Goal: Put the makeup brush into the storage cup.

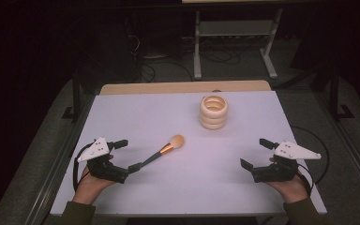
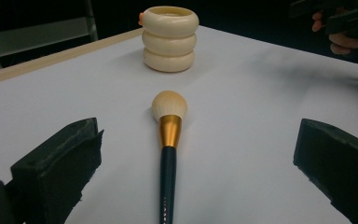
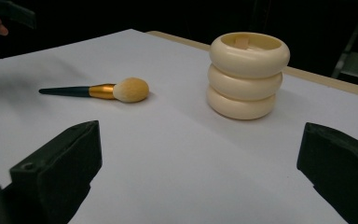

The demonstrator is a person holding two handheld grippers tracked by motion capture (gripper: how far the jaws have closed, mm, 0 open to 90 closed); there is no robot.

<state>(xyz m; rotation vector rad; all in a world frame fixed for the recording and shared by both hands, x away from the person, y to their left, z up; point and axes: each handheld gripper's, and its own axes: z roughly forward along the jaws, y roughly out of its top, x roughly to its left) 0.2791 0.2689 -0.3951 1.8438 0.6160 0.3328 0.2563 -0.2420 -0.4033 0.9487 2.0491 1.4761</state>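
Dark room surrounds a table [image 1: 122, 117] with a white top and a pale wooden strip along its far edge; behind it a grey metal frame [image 1: 234, 28] stands on the floor among cables. On the white surface, toward the far side and a little right of the middle, stands a cream holder [image 1: 213, 112] that looks like three rings stacked, open on top. Nearer to the person lies a makeup brush [image 1: 161, 152], with a round peach head, a gold ferrule and a dark handle; the head points toward the holder, well apart from it. The left gripper [image 1: 127, 155] is held low at the left, its jaws wide apart and empty, and the end of the brush handle lies between them, just at the nearer jaw. The right gripper [image 1: 255, 152] is at the right side, also wide open and holding nothing, well apart from the brush and the holder.
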